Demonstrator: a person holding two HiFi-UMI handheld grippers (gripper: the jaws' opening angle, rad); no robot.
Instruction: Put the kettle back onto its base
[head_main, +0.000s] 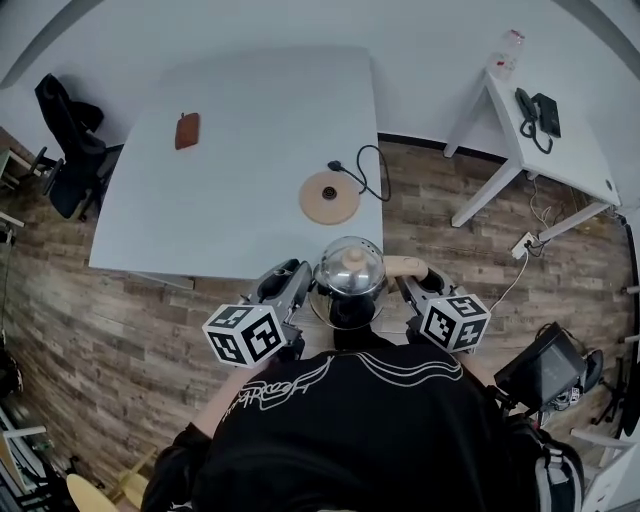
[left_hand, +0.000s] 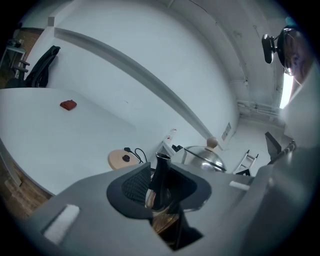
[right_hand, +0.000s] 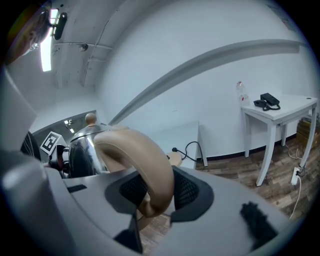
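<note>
Short of its base (head_main: 330, 197), 2 hand-held grippers (head_main: 300, 280) (head_main: 415, 287) clamp kettle (head_main: 348, 268).

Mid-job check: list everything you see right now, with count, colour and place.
kettle: one, shiny steel with beige handle, just short of the large table's near edge
base: one, beige disc with black cord, large table's near-right part
large table: one, white, centre
pouch-like item: one, reddish brown, on the large table, far left
side table: one, white, right
phone: one, black, on the side table
bottle: one, clear, side table's far end
chair: one, black, left
left hand-held gripper: grey, shut on the kettle's spout
right hand-held gripper: grey, shut on the kettle's handle
</note>
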